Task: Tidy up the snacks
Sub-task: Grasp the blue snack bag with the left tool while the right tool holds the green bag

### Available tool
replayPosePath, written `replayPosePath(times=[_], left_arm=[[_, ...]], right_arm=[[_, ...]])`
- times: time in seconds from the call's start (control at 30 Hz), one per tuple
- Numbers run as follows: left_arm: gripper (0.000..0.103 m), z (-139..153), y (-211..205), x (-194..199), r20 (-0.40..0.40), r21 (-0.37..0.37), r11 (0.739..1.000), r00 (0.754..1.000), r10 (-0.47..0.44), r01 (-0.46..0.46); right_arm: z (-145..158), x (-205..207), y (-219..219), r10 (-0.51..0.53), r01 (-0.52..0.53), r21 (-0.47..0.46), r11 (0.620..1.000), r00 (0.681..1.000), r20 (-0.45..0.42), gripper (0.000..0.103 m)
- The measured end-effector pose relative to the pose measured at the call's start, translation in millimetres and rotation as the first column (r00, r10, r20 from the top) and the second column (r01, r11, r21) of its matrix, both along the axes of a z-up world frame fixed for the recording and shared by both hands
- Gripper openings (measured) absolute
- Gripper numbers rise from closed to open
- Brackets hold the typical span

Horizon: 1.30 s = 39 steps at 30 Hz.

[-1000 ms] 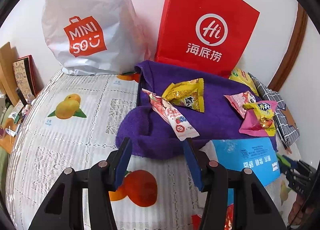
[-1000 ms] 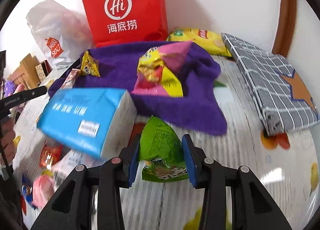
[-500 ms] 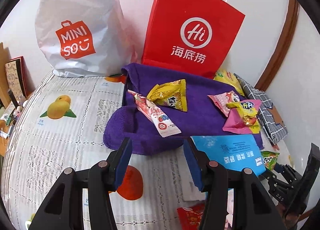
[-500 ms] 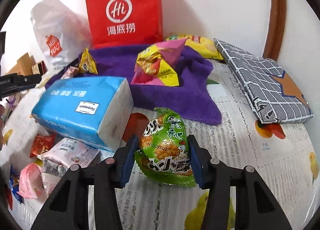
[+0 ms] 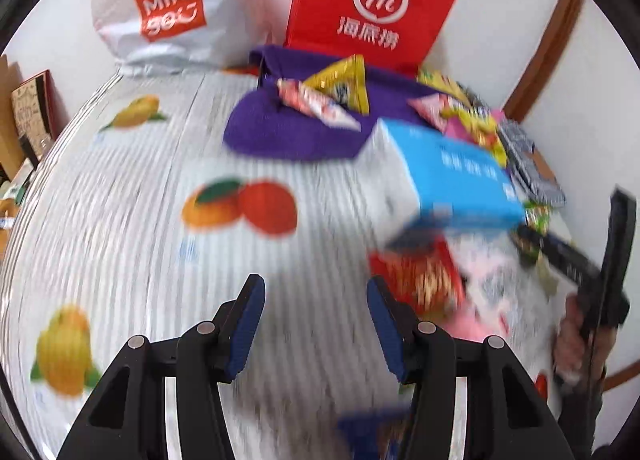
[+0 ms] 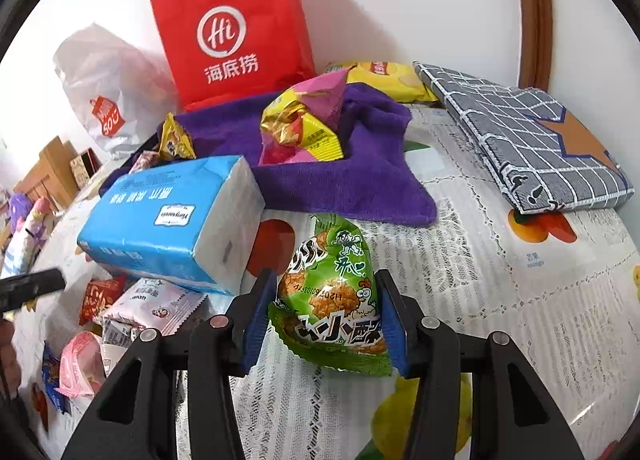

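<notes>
My right gripper (image 6: pixel 326 314) is shut on a green snack packet (image 6: pixel 334 300) and holds it just above the tablecloth. Several snacks lie on a purple towel (image 6: pixel 352 184): a pink-yellow packet (image 6: pixel 308 120) and a yellow packet (image 6: pixel 174 140). My left gripper (image 5: pixel 316 324) is open and empty over the tablecloth, in a blurred view. To its right lie a red packet (image 5: pixel 420 280), a pink-white packet (image 5: pixel 492 292) and a blue tissue pack (image 5: pixel 448 176). The right gripper shows at the left wrist view's right edge (image 5: pixel 560 252).
A red paper bag (image 6: pixel 236 28) and a white Miniso bag (image 6: pixel 108 92) stand against the wall. A grey checked cloth (image 6: pixel 532 140) lies at right, a yellow chips bag (image 6: pixel 384 76) behind the towel. More small packets (image 6: pixel 148 308) lie left of the tissue pack (image 6: pixel 168 220).
My left gripper has pulled back and swung left, so the towel looks farther off. My right gripper has lifted the green packet, which has turned face-on.
</notes>
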<state>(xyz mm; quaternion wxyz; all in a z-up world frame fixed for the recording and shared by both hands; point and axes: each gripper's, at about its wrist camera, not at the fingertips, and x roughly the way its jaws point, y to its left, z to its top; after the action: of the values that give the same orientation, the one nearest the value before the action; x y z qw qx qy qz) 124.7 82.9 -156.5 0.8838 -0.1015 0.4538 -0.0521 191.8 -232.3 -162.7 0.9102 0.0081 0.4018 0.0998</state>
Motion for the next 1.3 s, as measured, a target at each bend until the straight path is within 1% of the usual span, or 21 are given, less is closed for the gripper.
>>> replayPosePath(times=[0.17,0.3,0.33,0.43,0.6,0.67,0.73,0.8,0.83,0.87,0.9,0.97,1.03,1.23,1.3], left_arm=[[0.051,-4,0,-35,-0.031,-0.030,0.999,0.999,-0.019,0.018],[0.051,-7,-5,-60,-0.041,-0.059,0.997,0.998,-0.053,0.051],[0.051,-7,-6,-66,-0.047,-0.078,0.995,0.997,-0.063,0.060],[0.051,-8,-9,-76,-0.064,-0.132,0.988,0.994,-0.088,0.079],[0.051,-12,-23,-81,-0.077,-0.142,0.984,0.990,-0.114,0.103],[0.058,-12,-35,-82,-0.064,-0.102,0.989,0.992,-0.112,0.105],[0.059,-12,-46,-84,-0.047,-0.044,0.995,0.995,-0.091,0.089],[0.057,-13,-56,-84,-0.022,0.028,0.998,0.998,-0.063,0.064],[0.049,-13,-61,-84,-0.010,0.077,0.995,0.998,-0.056,0.056],[0.040,-14,-66,-84,0.005,0.146,0.988,0.999,-0.041,0.040],[0.041,-14,-68,-82,0.017,0.182,0.982,0.999,-0.043,0.039],[0.039,-13,-66,-77,0.027,0.210,0.976,0.998,-0.057,0.050],[0.038,-10,-59,-67,0.027,0.225,0.974,0.999,-0.046,0.039],[0.039,-13,-29,-17,0.001,0.249,0.968,0.999,0.035,-0.034],[0.040,-15,-19,-3,0.005,0.236,0.970,0.998,0.059,-0.058]], right_arm=[[0,-2,4,0.008,-0.008,-0.025,1.000,1.000,0.002,0.050],[1,-4,-2,-0.039,0.040,-0.025,0.999,0.999,0.005,0.050],[1,-4,-5,-0.050,0.050,-0.019,0.999,0.999,0.005,0.050],[2,-5,-8,-0.057,0.057,-0.010,0.998,0.998,0.006,0.050],[2,-6,-3,-0.038,0.038,-0.031,0.999,0.999,0.006,0.050],[2,-6,0,-0.032,0.032,-0.041,0.999,0.999,0.004,0.050],[2,-7,0,-0.031,0.031,-0.045,0.998,1.000,0.004,0.050],[2,-7,-1,-0.031,0.031,-0.042,0.999,1.000,0.004,0.050],[2,-7,-1,-0.032,0.032,-0.039,0.999,0.999,0.004,0.050],[3,-7,-2,-0.034,0.034,-0.035,0.999,0.999,0.003,0.050],[3,-7,-2,-0.035,0.035,-0.033,0.999,0.999,0.003,0.050],[3,-7,-3,-0.037,0.037,-0.027,0.999,0.999,0.002,0.050],[3,-7,-3,-0.037,0.037,-0.024,0.999,0.999,0.000,0.050],[2,-5,-2,-0.031,0.030,-0.021,0.999,0.999,-0.010,0.051],[1,-4,-3,-0.026,0.026,-0.015,1.000,1.000,-0.016,0.052]])
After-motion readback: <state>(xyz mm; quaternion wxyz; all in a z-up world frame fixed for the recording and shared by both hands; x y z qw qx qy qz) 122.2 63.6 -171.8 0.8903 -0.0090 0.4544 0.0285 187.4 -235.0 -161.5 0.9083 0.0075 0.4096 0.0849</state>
